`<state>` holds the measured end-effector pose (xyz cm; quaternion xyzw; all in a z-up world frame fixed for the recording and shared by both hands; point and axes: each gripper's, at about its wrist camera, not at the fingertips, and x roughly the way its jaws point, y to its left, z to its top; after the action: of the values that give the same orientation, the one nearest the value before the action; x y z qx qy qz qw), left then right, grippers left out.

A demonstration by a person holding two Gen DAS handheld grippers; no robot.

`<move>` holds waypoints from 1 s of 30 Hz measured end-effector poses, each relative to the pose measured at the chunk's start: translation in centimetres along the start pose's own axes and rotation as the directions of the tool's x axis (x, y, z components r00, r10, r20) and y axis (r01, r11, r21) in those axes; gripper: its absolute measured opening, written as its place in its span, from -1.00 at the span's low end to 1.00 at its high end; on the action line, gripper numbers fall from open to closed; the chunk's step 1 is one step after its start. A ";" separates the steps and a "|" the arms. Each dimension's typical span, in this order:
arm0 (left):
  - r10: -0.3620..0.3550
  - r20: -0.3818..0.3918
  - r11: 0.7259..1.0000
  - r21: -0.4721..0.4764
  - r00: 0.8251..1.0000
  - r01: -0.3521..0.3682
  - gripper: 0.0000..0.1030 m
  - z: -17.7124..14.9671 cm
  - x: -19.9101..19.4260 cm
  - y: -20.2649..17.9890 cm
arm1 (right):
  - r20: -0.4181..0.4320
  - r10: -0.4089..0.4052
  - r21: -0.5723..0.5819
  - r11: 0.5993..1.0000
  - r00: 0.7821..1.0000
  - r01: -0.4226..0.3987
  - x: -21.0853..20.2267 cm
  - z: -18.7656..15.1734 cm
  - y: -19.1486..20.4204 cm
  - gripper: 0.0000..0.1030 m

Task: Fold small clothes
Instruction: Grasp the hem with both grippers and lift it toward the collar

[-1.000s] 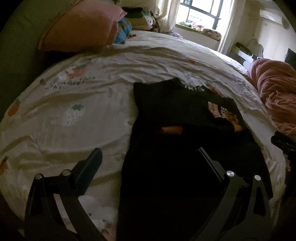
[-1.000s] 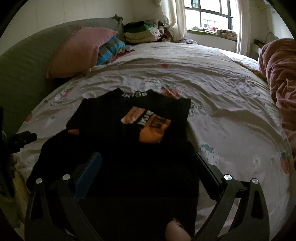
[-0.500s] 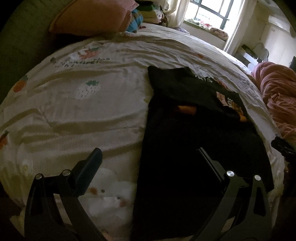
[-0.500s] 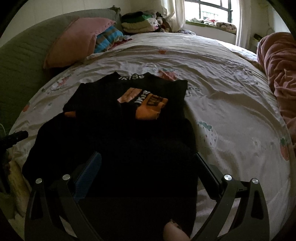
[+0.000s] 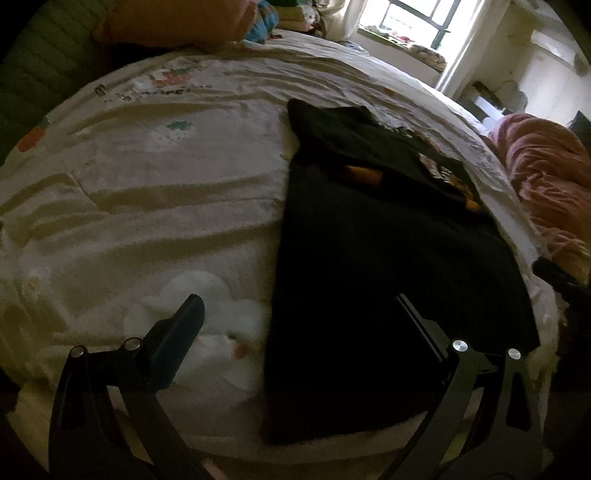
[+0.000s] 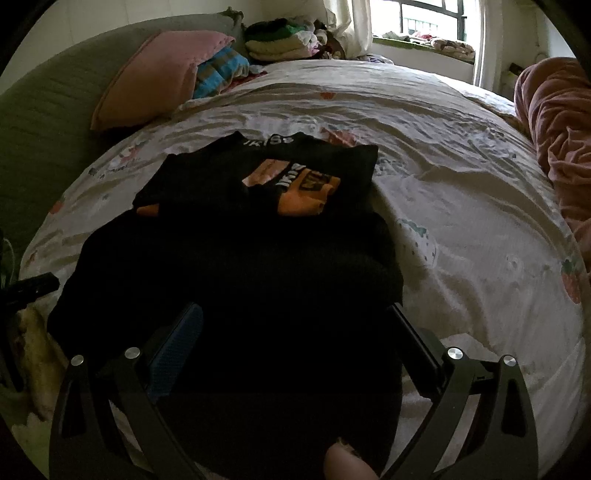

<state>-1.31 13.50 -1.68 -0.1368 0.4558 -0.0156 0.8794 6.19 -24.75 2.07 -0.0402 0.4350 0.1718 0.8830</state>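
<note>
A black garment (image 5: 388, 258) with an orange print (image 6: 299, 184) lies flat on the bed, its top part folded over the lower part. It also shows in the right wrist view (image 6: 240, 266). My left gripper (image 5: 299, 310) is open and empty, hovering over the garment's left edge near the bed's front edge. My right gripper (image 6: 295, 321) is open and empty, hovering over the garment's lower part. The tip of the right gripper (image 5: 554, 273) shows at the right edge of the left wrist view, and the tip of the left gripper (image 6: 33, 288) at the left edge of the right wrist view.
The bed has a white strawberry-print sheet (image 5: 147, 184). A pink pillow (image 6: 155, 81), a striped cloth (image 6: 218, 70) and a pile of folded clothes (image 6: 280, 40) sit at the far left. A pink blanket (image 6: 557, 122) lies at the right. A window (image 6: 428, 18) is behind.
My left gripper has pulled back and to the left, so more of the sheet and the garment's near hem show. My right gripper has drawn back slightly. Both stay open.
</note>
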 end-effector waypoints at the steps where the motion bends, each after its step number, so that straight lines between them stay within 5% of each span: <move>1: -0.009 -0.003 1.000 0.005 1.000 0.009 0.69 -0.2 -0.1 -0.1 | -0.003 0.000 -0.003 1.000 1.000 0.000 0.0 -0.2 0.1 0.90; 5: -0.040 -0.031 0.999 -0.002 0.999 0.040 0.29 -0.8 0.2 -0.2 | -0.008 0.003 -0.019 1.000 1.000 -0.003 -0.5 -0.7 0.2 0.90; 14: -0.062 -0.078 0.997 -0.039 0.995 0.059 -0.17 -2.5 0.8 0.5 | -0.052 0.017 -0.062 0.998 0.999 -0.020 -1.3 -2.3 0.2 0.90; 26: -0.075 -0.092 0.997 -0.027 0.993 0.073 -0.56 -3.8 0.9 0.0 | -0.150 0.048 -0.018 0.999 0.988 -0.052 -1.9 -5.5 -2.5 0.88; 30: -0.067 -0.093 0.998 -0.022 0.993 0.065 -0.56 -3.8 1.0 -0.1 | -0.217 0.084 0.019 0.996 0.973 -0.082 -1.6 -6.8 -3.6 0.50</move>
<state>-3.77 12.40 -4.55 -0.1590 0.4920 -0.0467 0.8547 1.35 -30.11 -1.17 -0.0363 0.5310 0.2011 0.8224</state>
